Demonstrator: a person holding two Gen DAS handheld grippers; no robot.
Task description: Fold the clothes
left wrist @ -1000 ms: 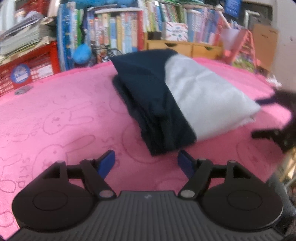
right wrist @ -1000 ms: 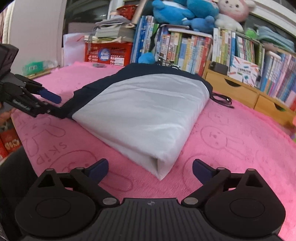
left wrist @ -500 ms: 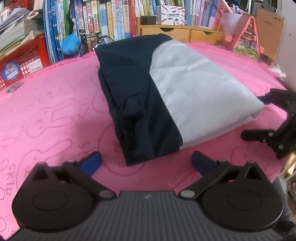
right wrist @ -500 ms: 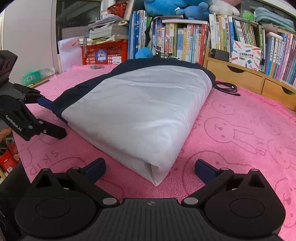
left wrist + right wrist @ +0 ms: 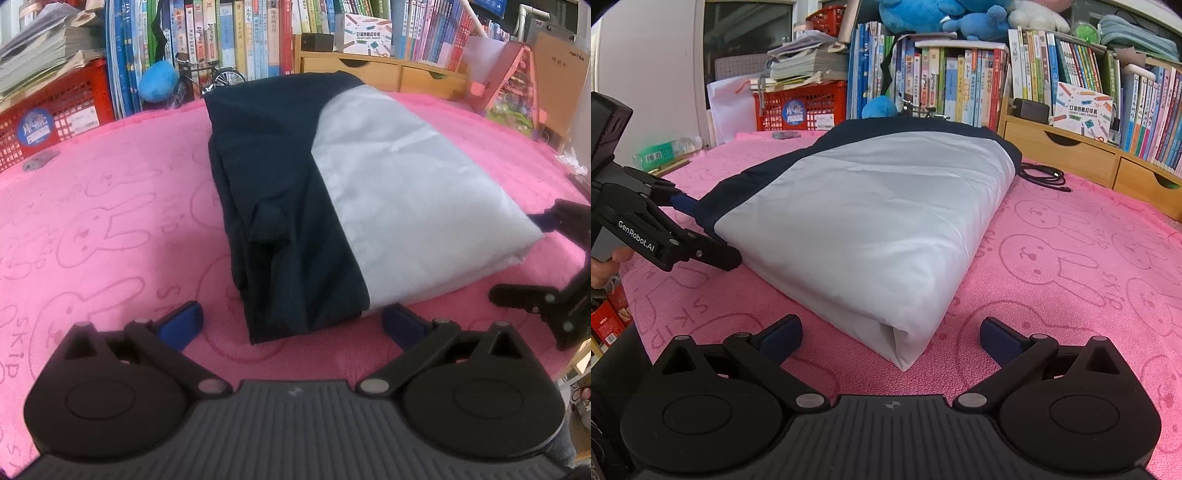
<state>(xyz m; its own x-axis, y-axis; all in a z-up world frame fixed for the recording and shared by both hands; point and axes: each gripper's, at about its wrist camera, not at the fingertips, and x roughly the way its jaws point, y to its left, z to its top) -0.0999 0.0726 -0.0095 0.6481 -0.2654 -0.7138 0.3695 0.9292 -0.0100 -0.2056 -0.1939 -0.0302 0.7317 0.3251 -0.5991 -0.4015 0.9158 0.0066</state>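
Observation:
A folded garment, dark navy on one side and light grey on the other (image 5: 354, 192), lies on the pink bunny-print cloth (image 5: 103, 236). It also shows in the right wrist view (image 5: 871, 221), grey side toward me. My left gripper (image 5: 291, 325) is open and empty, its blue pads on either side of the navy corner, just short of it. My right gripper (image 5: 890, 338) is open and empty, straddling the grey folded corner. Each gripper appears in the other's view, the left one (image 5: 698, 229) and the right one (image 5: 532, 258), both open beside the garment.
A red crate (image 5: 51, 118), a shelf of books (image 5: 240, 44), a blue plush ball (image 5: 159, 79) and wooden drawers (image 5: 380, 72) line the far edge. A black cable (image 5: 1045, 175) lies on the cloth behind the garment. The table edge drops off at the right (image 5: 576, 354).
My left gripper has opened wider and moved in toward the navy corner. My right gripper has edged closer to the grey corner. The garment has not moved.

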